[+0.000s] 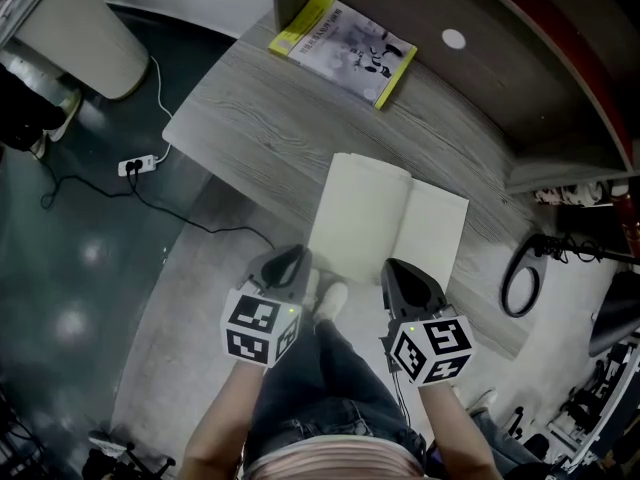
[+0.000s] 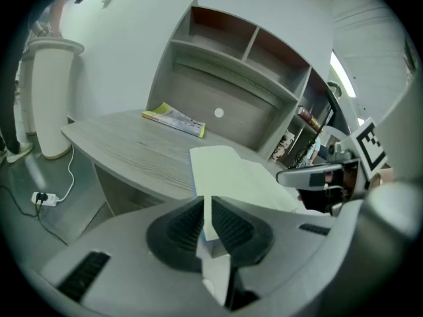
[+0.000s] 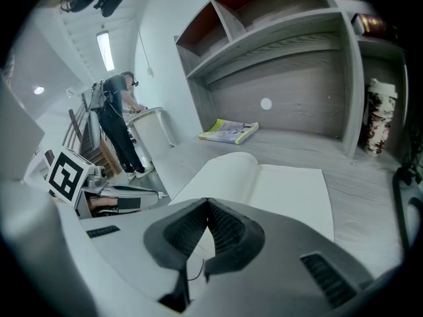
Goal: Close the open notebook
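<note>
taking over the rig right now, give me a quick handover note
Left gripper: shut on the near left edge of the notebook.
Right gripper: shut, empty, at the notebook's near right edge.
Notebook lies open at the desk's near edge.
Done: left grip taken.
Left: probably swing the gripped side over onto the right page, then let go.

Left claw (image 1: pixel 293 256) and right claw (image 1: pixel 393 268) sit at open notebook (image 1: pixel 400 218) (perhaps touching).

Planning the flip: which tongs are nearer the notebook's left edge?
Left. The left tongs are shut on the notebook at that edge's near corner; the right tongs sit by the middle of its near edge.
</note>
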